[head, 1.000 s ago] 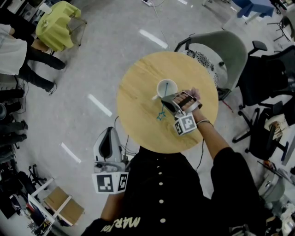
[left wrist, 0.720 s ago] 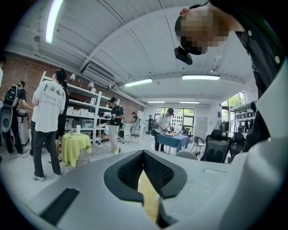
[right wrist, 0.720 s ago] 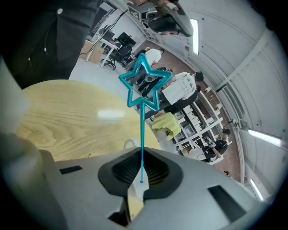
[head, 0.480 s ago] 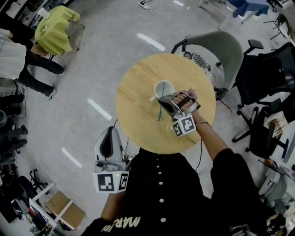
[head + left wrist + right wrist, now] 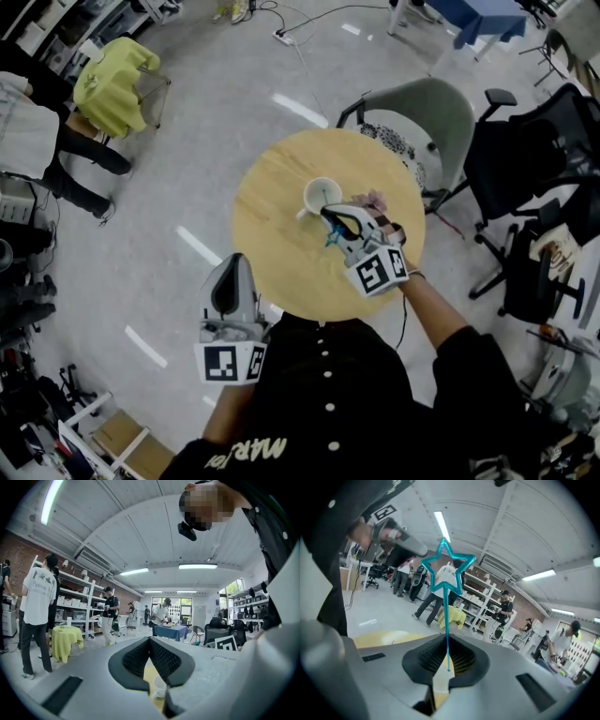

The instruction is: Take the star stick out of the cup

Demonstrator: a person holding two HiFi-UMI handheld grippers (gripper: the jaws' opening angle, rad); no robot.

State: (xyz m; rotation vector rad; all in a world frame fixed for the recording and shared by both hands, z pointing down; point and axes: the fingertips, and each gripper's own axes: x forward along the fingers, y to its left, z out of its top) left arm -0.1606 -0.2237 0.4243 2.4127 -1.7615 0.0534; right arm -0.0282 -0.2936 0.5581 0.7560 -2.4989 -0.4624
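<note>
**Star stick out of the cup, pinched in my right gripper**

The star stick (image 5: 446, 576) is teal: an open five-point outline star on a thin straight stem. My right gripper (image 5: 447, 656) is clamped on the stem low down, holding the stick over the table just beside the cup. The print on my dark shirt reads "MAR", I think; the rest is cut off. Around it are the round wooden table (image 5: 272, 187), a grey chair (image 5: 441, 108) behind, and the white cup (image 5: 322, 195). My left gripper (image 5: 232, 292) hangs off the table's near edge, jaws together on nothing.
</note>
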